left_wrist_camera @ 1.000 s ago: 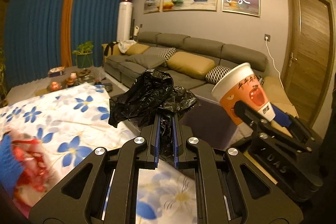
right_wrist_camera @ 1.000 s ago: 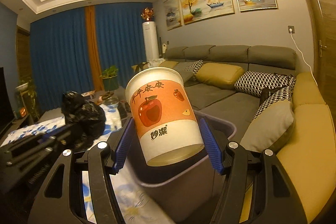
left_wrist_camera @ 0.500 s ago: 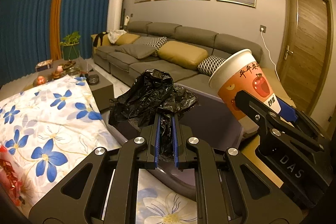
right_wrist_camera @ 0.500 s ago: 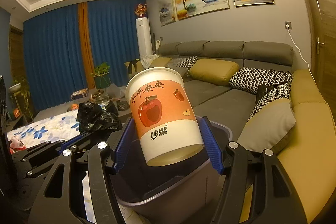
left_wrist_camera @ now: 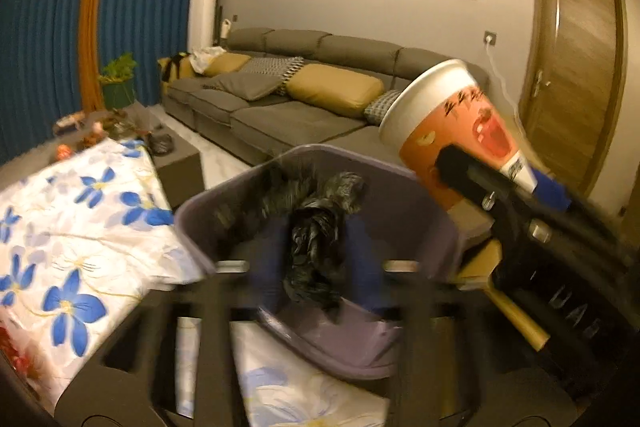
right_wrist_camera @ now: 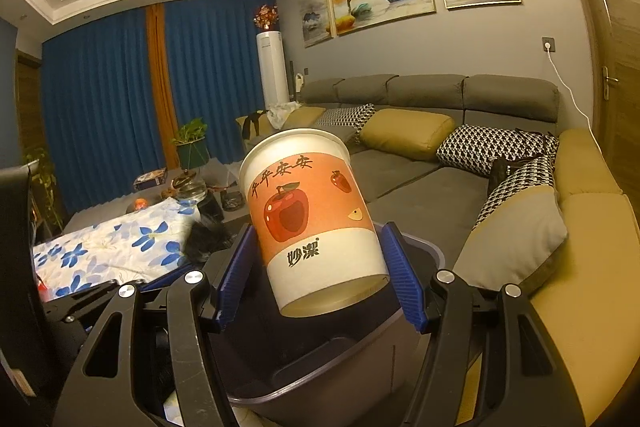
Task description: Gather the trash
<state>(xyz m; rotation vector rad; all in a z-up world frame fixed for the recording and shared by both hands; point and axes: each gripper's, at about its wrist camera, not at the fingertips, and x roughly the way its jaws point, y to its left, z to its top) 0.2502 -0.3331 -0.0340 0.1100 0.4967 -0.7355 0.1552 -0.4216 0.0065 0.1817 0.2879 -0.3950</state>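
Note:
A crumpled black plastic bag [left_wrist_camera: 316,247] hangs inside the mouth of the purple-grey bin [left_wrist_camera: 224,195]. My left gripper [left_wrist_camera: 316,267] is blurred and its jaws are opening; the bag sits between the blue fingers [left_wrist_camera: 272,259] and looks free of the pads. In the right wrist view my right gripper [right_wrist_camera: 320,279] is shut on a white and orange paper cup [right_wrist_camera: 304,211] with an apple print. It holds the cup tilted above the bin [right_wrist_camera: 320,379]. The same cup [left_wrist_camera: 444,131] shows at the right of the left wrist view, above the bin's rim.
The bin stands against a table with a blue-flowered cloth [left_wrist_camera: 80,227]. A grey sofa [left_wrist_camera: 300,107] with yellow and patterned cushions runs behind it. A wooden door [left_wrist_camera: 576,67] is at the far right. A low table with small items [right_wrist_camera: 180,183] stands by the blue curtains.
The left gripper has moved forward and down over the bin, and its fingers have spread off the black bag, which now drops inside the bin. The right gripper still grips the cup.

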